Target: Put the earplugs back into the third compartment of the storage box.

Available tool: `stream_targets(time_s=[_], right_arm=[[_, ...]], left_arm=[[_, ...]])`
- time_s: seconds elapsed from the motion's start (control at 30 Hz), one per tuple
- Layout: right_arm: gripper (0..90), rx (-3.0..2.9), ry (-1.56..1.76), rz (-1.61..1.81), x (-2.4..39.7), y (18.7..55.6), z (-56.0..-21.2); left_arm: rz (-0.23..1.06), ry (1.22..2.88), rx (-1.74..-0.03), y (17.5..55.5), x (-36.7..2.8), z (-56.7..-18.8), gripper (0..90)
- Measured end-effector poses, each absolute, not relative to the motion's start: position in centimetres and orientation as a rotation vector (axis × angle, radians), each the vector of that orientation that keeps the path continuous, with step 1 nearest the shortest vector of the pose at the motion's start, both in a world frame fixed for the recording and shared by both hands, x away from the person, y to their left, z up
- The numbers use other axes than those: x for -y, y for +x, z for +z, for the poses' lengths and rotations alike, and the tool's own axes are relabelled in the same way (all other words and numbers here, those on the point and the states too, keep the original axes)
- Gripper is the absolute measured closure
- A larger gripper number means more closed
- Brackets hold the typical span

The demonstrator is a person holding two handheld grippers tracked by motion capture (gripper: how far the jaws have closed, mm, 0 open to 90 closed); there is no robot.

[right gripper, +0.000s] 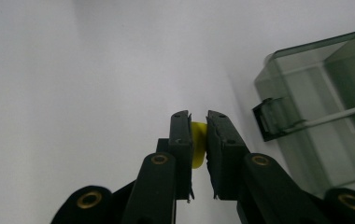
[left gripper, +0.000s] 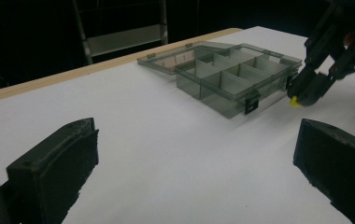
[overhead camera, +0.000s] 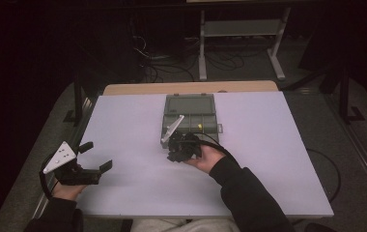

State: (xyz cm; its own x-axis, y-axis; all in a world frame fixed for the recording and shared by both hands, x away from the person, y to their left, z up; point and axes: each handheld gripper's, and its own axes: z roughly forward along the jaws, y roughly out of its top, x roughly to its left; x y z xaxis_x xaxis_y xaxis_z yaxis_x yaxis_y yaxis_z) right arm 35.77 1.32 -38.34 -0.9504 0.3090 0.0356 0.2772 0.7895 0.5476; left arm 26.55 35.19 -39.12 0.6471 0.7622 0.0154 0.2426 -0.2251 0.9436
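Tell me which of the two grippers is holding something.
The right gripper, beside the open compartment box: its jaws pinch a small yellow piece. The left gripper, off at the table's left edge, is open with nothing between its jaws.

The high view looks forward and down over the whole white rectangular table (overhead camera: 123,183) from its near edge. The left claw (left gripper: 194,163) view sits low near the table's left edge, facing across to the smoky transparent plastic compartment box (left gripper: 227,77) at the far-edge middle. The right claw (right gripper: 199,154) view looks close down at the tabletop beside the box's latch corner. All three share that box.
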Motion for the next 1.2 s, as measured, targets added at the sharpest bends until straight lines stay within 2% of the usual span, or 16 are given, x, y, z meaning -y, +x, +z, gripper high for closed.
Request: stream_targets(time_s=[0.57,1.2], right_arm=[[79.3,-2.849,0.483,0.837,-0.5,38.3,-34.4],[79.2,-2.813,0.604,0.803,0.7,42.5,-34.0]], left_arm=[[0.594,1.777,-0.809,26.5,-35.2,-39.1,0.0],[0.588,1.773,-0.813,26.6,-35.3,-39.1,0.0]])
